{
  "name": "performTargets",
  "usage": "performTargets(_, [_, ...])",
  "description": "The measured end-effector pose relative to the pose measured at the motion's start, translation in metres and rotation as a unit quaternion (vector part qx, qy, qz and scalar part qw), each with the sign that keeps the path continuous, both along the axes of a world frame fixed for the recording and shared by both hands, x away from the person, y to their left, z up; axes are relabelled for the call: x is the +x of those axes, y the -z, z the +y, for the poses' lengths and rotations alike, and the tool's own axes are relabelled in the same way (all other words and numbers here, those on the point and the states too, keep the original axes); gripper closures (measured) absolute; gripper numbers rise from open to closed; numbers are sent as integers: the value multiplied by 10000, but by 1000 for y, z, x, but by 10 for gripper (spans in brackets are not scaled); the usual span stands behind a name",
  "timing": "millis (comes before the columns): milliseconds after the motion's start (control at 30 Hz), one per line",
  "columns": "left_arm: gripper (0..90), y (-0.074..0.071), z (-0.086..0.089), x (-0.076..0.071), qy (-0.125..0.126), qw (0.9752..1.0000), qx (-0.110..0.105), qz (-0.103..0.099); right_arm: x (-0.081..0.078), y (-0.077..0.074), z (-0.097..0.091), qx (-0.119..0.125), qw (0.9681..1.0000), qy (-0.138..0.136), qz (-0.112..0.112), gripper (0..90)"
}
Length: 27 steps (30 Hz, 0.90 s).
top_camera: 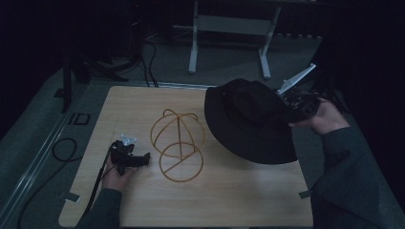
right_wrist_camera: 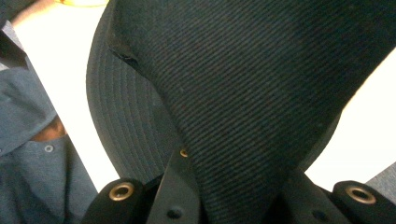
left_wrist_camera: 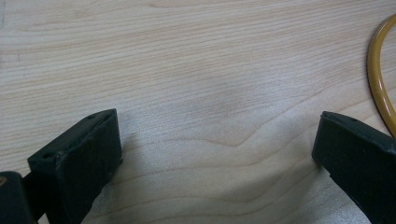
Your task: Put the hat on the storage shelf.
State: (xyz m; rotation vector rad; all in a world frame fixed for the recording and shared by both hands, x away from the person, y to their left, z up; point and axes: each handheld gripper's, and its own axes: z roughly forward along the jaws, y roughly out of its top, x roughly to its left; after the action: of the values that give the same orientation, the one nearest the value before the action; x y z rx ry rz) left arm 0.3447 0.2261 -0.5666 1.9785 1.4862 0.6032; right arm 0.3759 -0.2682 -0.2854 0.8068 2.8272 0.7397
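Note:
A black bucket hat (top_camera: 250, 119) hangs tilted over the right part of the wooden table (top_camera: 143, 200), held at its right side by my right gripper (top_camera: 292, 109). In the right gripper view the jaws are closed on the hat's dark cloth (right_wrist_camera: 243, 93). A yellow wire hat stand (top_camera: 177, 143) with a round base stands at the table's middle. My left gripper (top_camera: 141, 160) rests on the table just left of the stand's base ring, open with bare wood between its jaws (left_wrist_camera: 217, 140). A curve of the yellow ring (left_wrist_camera: 379, 79) shows at the right edge of the left gripper view.
A black cable (top_camera: 64, 150) loops on the grey floor left of the table. White legs of another table (top_camera: 193, 43) stand behind. The person's sleeves reach in from the bottom left and the right.

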Motion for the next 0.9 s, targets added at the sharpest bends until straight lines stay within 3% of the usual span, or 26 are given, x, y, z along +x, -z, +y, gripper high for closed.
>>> performTargets(900, [15, 0, 0, 0, 3, 10000, 7, -3, -1, -19, 14, 168, 9993, -314, -129, 865])
